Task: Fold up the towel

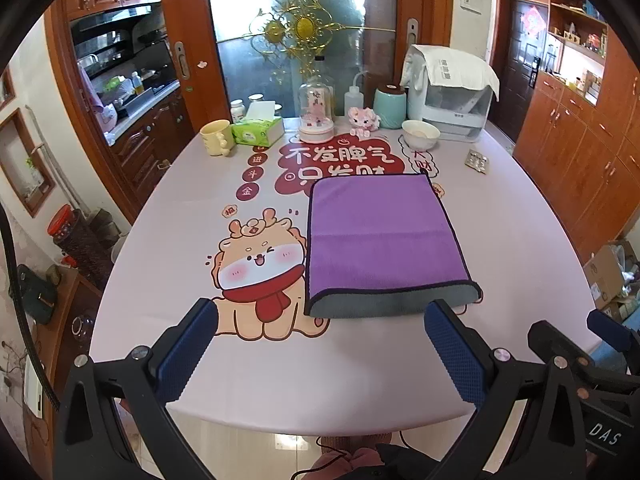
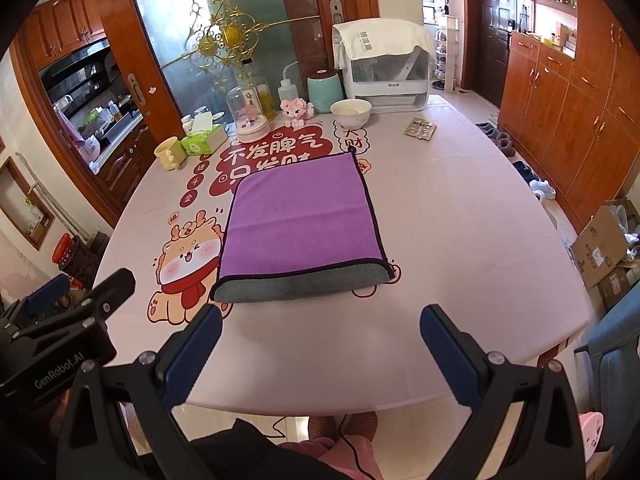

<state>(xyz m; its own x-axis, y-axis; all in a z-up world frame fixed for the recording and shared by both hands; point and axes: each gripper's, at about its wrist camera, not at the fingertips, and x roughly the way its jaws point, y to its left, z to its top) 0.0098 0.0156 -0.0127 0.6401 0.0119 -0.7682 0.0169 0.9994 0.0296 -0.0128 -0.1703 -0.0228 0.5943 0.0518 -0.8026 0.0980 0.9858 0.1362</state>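
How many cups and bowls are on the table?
2: a yellow mug at the far left beside the green tissue box, and a white bowl in front of the white appliance. More may be hidden.

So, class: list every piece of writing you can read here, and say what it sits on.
"不发脾气": tablecloth, large red patch.
"进斗金": tablecloth, red circles.
"大财": tablecloth, beside the bowl.
"GenRobot.AI": left tongs body, seen from the right wrist.
"DAS": right tongs body, seen from the left wrist.
Appliance cover, tissue box: too blurred.

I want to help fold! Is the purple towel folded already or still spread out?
Folded once, it seems: the purple towel lies flat, its near edge rounded over showing the gray underside, with no fingers touching it.
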